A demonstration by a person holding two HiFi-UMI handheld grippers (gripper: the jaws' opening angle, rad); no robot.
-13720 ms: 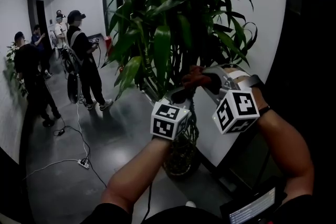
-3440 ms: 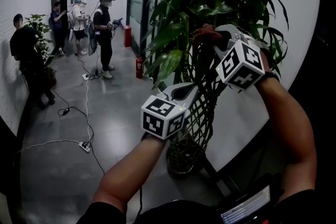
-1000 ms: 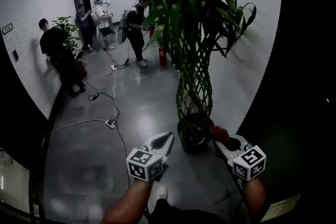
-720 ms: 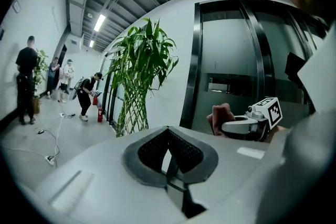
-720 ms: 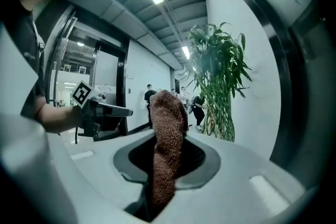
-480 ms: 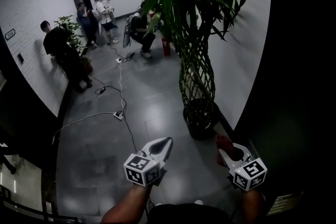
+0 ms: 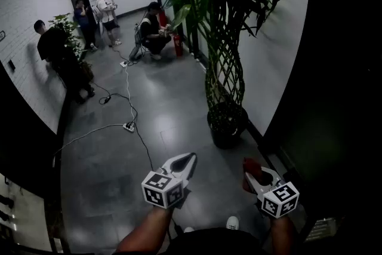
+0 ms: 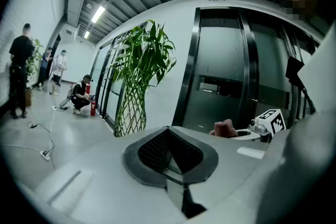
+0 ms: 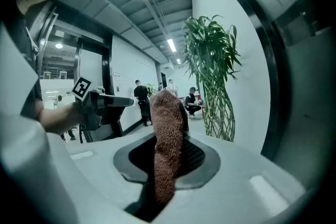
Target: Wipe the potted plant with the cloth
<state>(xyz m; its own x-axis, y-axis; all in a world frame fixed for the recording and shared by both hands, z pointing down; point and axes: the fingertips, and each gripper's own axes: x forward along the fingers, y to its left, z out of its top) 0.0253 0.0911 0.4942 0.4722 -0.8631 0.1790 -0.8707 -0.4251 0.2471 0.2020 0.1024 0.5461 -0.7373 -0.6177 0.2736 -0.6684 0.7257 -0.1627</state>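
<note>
The potted plant (image 7: pixel 225 39) with a braided stem stands in a dark pot (image 7: pixel 227 121) by the white wall; it also shows in the left gripper view as plant (image 8: pixel 137 76) and in the right gripper view as plant (image 9: pixel 212 71). Both grippers hang low, well back from it. My right gripper (image 7: pixel 249 165) is shut on a reddish-brown cloth (image 9: pixel 167 139), seen bunched at cloth (image 7: pixel 250 168). My left gripper (image 7: pixel 186 160) is shut with nothing between its jaws; its gripper (image 8: pixel 170 150) points toward the plant.
Several people (image 7: pixel 57 54) stand or crouch down the corridor. A cable with a power strip (image 7: pixel 127 126) runs across the grey floor. A second potted plant (image 7: pixel 67 30) stands at the left wall. A red extinguisher (image 7: pixel 177 45) sits beyond the plant.
Both grippers have dropped from the plant's leaves to low over the floor and drawn back from the pot. The view has shifted, and the pot now sits farther off.
</note>
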